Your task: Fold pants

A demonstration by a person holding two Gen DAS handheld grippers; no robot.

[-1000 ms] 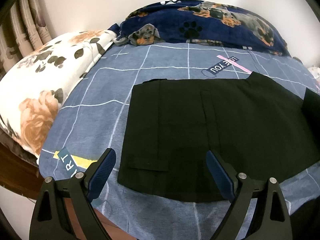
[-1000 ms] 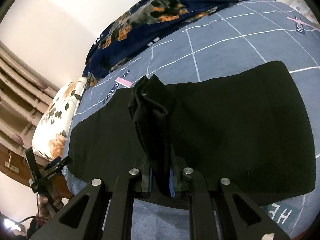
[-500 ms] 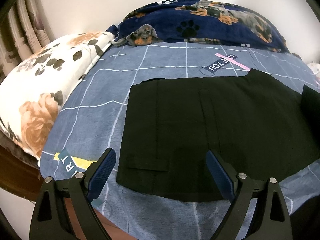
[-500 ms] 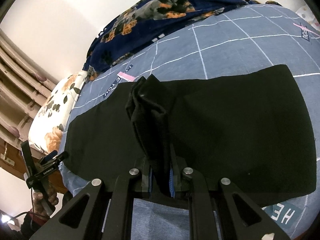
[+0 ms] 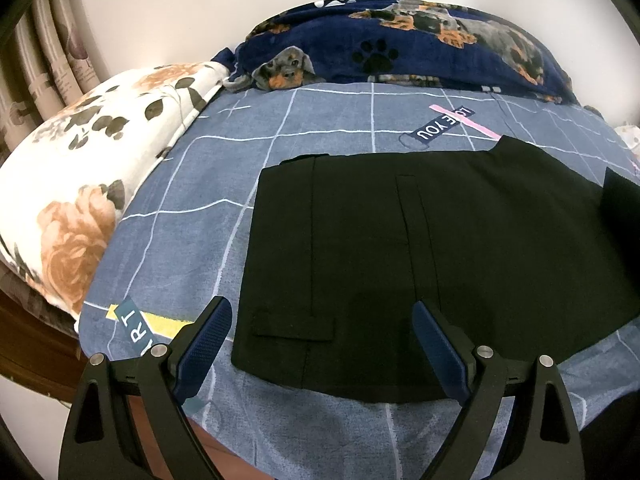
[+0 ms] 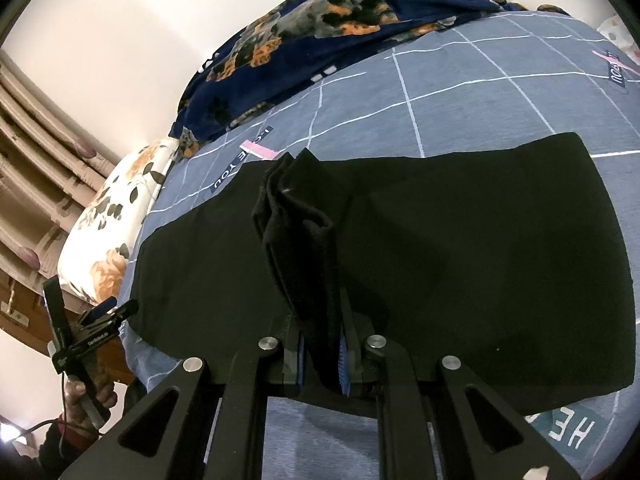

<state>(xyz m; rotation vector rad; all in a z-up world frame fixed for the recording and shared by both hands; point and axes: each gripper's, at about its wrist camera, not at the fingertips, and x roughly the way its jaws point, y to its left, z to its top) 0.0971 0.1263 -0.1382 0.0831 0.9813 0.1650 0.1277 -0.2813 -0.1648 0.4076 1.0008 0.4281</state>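
Black pants (image 5: 420, 248) lay flat on blue checked bedsheet (image 5: 192, 216), long axis running left-right across bed, waistband end at left near floral pillow (image 5: 80, 184). Left gripper (image 5: 320, 344) hovered over near waistband corner, jaws wide, gripping nothing. Right gripper (image 6: 322, 364) pinched raised fold of pants (image 6: 500, 248), lifted above flat cloth.
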